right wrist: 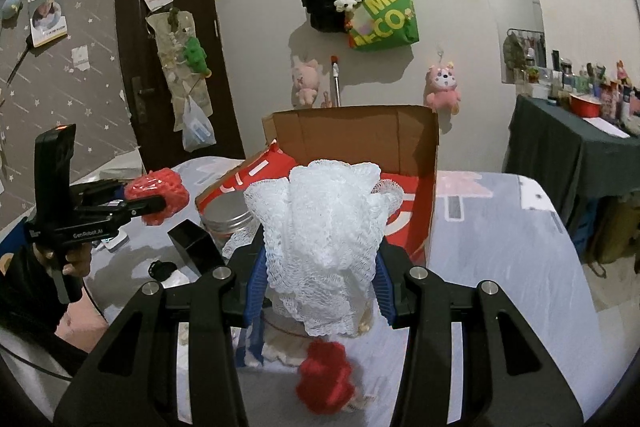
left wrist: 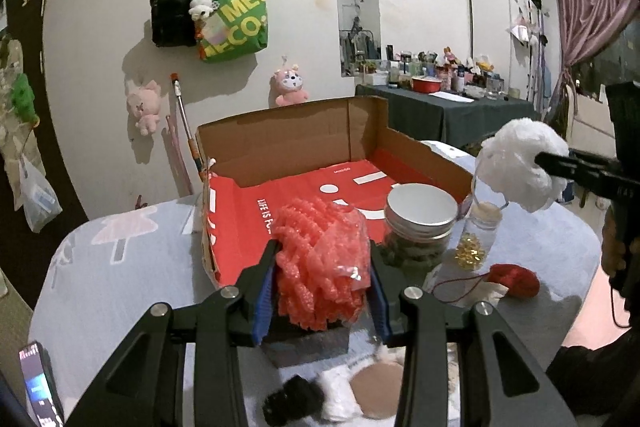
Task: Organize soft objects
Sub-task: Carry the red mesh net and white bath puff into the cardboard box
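My left hand-held gripper (left wrist: 322,283) is clamped on the coral mesh pouf (left wrist: 320,263), raised before the open cardboard box (left wrist: 288,143). My right hand-held gripper (right wrist: 320,267) is clamped on the white mesh pouf (right wrist: 320,247), above the surface (right wrist: 500,267).

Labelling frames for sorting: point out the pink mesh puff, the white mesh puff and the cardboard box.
pink mesh puff (left wrist: 320,263), left wrist view, middle of the bundle.
white mesh puff (right wrist: 324,239), right wrist view, middle of the netting.
cardboard box (left wrist: 280,143), left wrist view, brown back wall.
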